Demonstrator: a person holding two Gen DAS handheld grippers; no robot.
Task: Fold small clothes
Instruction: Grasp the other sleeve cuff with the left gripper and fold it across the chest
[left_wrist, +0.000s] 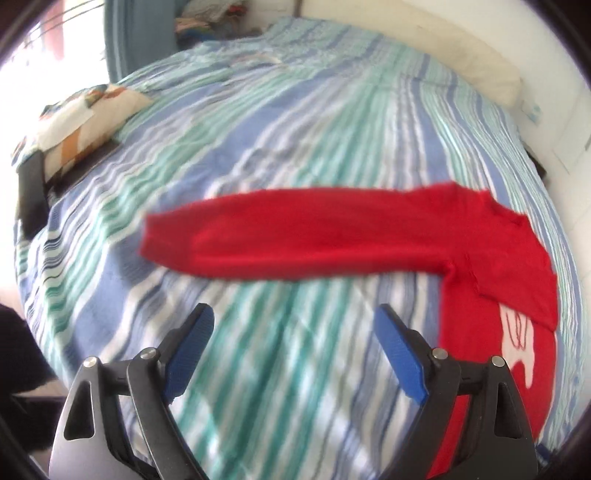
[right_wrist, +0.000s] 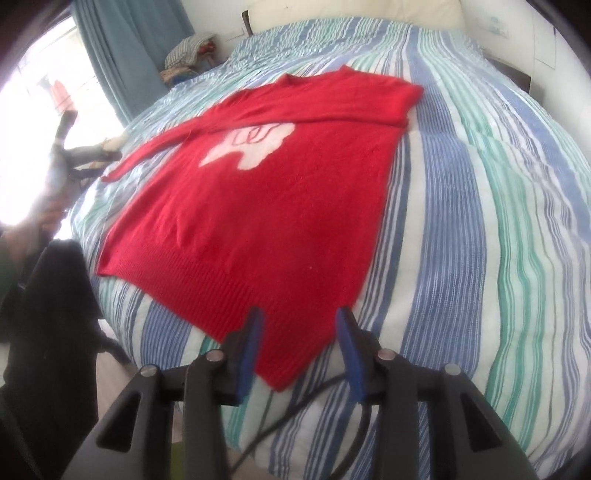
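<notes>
A red sweater (right_wrist: 255, 206) lies flat on the striped bed (right_wrist: 480, 229), front up, with a pale motif (right_wrist: 251, 146) on the chest and its ribbed hem nearest the right wrist camera. 1 sleeve (right_wrist: 354, 110) is folded across the chest below the collar. The other sleeve (left_wrist: 295, 236) stretches straight out over the cover away from the body, cuff at its far end.

The left tongs (left_wrist: 293, 354) hang above bare bedding near that sleeve, blue pads (left_wrist: 192, 354) spread wide with nothing between them.

The right tongs (right_wrist: 299, 354) hover at the hem's near corner, partly spread; red cloth shows in the gap, but the pads (right_wrist: 253, 350) do not press on it.

A patterned pillow (left_wrist: 85, 122) sits at the bed's far edge, and a blue curtain (right_wrist: 125, 59) hangs by the bright window.
</notes>
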